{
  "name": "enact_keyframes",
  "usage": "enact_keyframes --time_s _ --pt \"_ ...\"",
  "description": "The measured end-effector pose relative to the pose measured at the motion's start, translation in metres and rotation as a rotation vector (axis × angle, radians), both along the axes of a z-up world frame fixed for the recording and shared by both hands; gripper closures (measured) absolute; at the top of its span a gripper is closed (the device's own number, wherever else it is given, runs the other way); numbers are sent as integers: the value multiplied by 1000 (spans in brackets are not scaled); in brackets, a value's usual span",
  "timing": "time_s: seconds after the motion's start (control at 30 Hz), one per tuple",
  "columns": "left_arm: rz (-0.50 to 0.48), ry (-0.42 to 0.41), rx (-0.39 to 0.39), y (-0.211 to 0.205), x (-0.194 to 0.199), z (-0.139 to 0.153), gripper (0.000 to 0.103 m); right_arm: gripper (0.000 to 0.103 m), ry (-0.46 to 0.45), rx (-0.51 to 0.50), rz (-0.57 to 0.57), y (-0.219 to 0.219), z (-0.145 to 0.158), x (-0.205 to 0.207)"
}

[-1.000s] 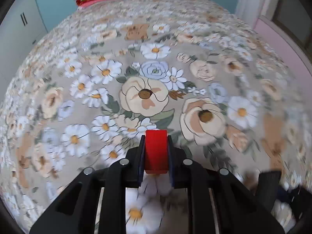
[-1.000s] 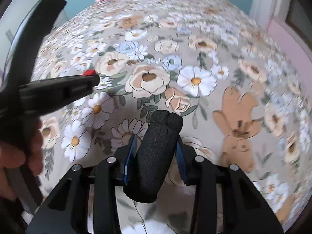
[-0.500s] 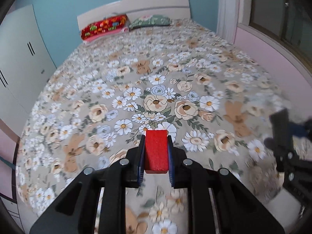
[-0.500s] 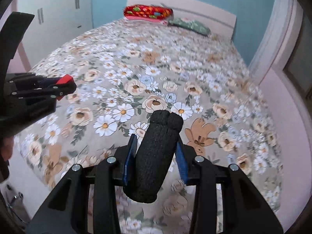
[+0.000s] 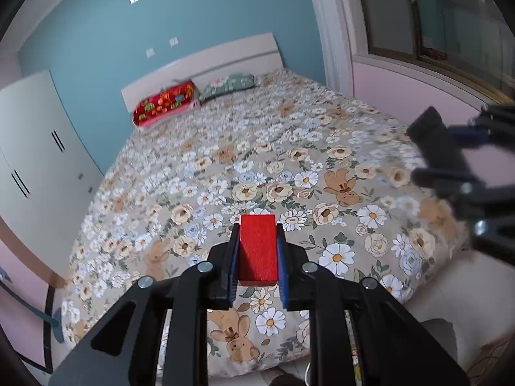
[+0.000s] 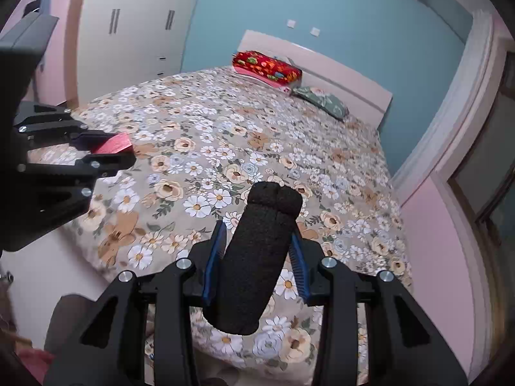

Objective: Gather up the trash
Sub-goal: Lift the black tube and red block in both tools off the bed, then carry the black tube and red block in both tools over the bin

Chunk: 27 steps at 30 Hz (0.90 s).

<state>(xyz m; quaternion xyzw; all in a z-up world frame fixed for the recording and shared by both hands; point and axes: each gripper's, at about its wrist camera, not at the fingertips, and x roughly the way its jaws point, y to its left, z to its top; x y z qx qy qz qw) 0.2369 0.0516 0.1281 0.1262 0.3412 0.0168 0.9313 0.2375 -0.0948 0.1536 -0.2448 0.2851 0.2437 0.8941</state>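
While tilted downward, both grippers (image 5: 257, 251) (image 6: 256, 251) clamped.

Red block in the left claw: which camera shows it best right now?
The left wrist view. There the red block sits centred and sharp between the left claw's blue pads, with its top and front faces visible. The right wrist view shows only a pinkish-red sliver at the far left edge, mostly hidden by the claw's black frame.
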Motion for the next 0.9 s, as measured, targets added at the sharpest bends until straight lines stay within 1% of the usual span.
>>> enact_keyframes --time_s 0.1,0.2,0.5,0.67,0.77,0.9 --pt "-16 1 -15 -3 -23 1 81 63 -16 -20 22 -12 8 -25" --pt "-32 -3 3 -7 -46 0 81 63 -31 -39 36 -22 12 -46" --pt "-74 6 30 -18 -91 -10 81 63 -37 -49 67 -45 12 -82" --pt "-89 30 28 -18 -106 -26 81 63 -22 -60 88 -49 0 -97" --pt "-95 50 19 -18 -112 -40 81 63 -2 -63 106 -50 -13 -102" --pt "-107 90 13 -20 -118 -63 81 63 32 -77 125 -49 -37 -107"
